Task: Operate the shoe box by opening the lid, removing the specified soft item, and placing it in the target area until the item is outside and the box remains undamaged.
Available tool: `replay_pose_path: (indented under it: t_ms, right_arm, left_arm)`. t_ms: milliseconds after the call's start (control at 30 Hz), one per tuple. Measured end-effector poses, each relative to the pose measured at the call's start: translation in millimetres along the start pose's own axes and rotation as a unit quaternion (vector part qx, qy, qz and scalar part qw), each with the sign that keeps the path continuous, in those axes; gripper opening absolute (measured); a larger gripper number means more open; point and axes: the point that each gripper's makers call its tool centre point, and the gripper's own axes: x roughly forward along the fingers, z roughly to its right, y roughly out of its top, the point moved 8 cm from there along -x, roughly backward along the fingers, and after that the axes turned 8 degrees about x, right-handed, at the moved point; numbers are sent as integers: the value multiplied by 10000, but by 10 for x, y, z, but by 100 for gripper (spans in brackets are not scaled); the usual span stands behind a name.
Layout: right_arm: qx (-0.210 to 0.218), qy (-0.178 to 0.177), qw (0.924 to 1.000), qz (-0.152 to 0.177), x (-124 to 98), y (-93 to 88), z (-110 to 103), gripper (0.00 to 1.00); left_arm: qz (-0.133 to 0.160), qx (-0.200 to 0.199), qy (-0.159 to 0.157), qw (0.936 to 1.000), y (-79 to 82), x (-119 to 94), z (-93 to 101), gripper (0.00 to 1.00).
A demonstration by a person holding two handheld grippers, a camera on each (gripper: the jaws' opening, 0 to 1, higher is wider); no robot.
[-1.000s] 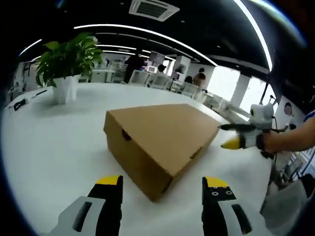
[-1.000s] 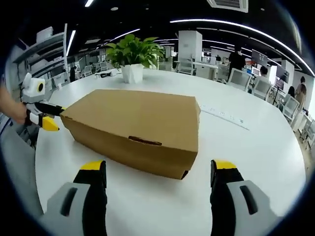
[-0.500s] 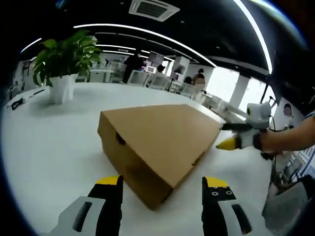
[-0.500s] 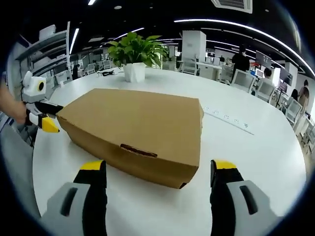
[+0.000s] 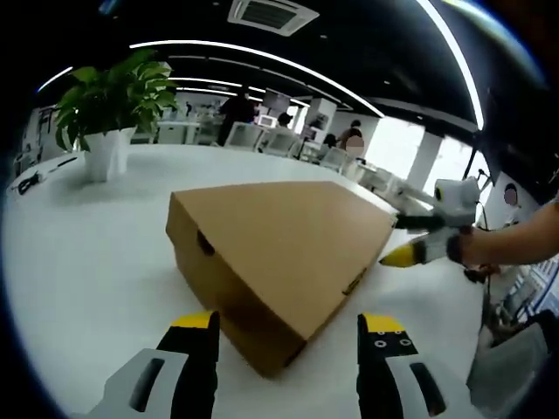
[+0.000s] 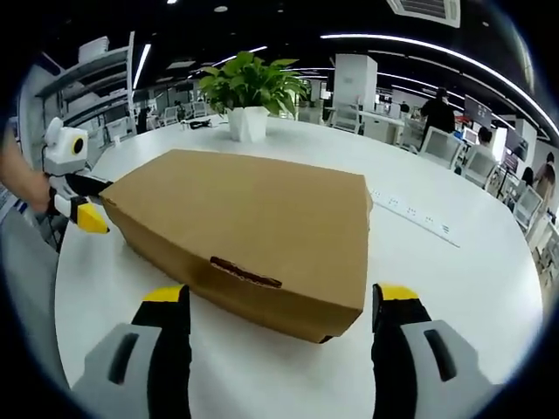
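Note:
A closed brown cardboard shoe box [image 5: 288,244] lies on the white round table [image 5: 79,262], lid down. My left gripper [image 5: 288,323] is open, its jaws wide apart just short of the box's near corner. In the right gripper view the box [image 6: 253,218] shows a long side with a finger slot [image 6: 244,272]. My right gripper [image 6: 281,295] is open in front of that side. Each gripper appears in the other view at a far corner of the box: the right gripper [image 5: 400,240] and the left gripper [image 6: 92,202], each held by a hand.
A potted green plant [image 5: 109,105] [image 6: 249,87] stands on the table beyond the box. A white power strip [image 6: 410,218] lies to the right of the box. Desks, chairs and people fill the office behind. The table edge [image 6: 61,288] runs close on the left.
Both cameras have edged closer, and the box looks slightly larger and a little turned. Both grippers stay open at its corners.

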Motion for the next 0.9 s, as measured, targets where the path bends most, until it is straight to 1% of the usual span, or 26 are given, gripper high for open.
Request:
replay_pose_path:
  t_ms: [200, 367, 500, 767, 900]
  right_arm:
    - [-15, 41, 10000, -16, 39, 14, 0, 81]
    - [-71, 80, 9999, -27, 59, 21, -11, 79]
    - [-116, 137, 9998, -36, 65, 20, -31, 76]
    - [-117, 122, 9999, -34, 66, 24, -36, 76]
    - [-125, 105, 9999, -27, 64, 24, -35, 76]
  left_arm:
    - [-2, -49, 86, 10000, 3, 50, -19, 65]
    - [-20, -5, 145, 9999, 4, 70, -52, 65]
    - [-41, 10, 183, 9998, 9, 78, -49, 64]
    - [-33, -14, 210, 9998, 14, 89, -48, 64]
    - [-44, 45, 241, 9997, 12, 93, -51, 63]
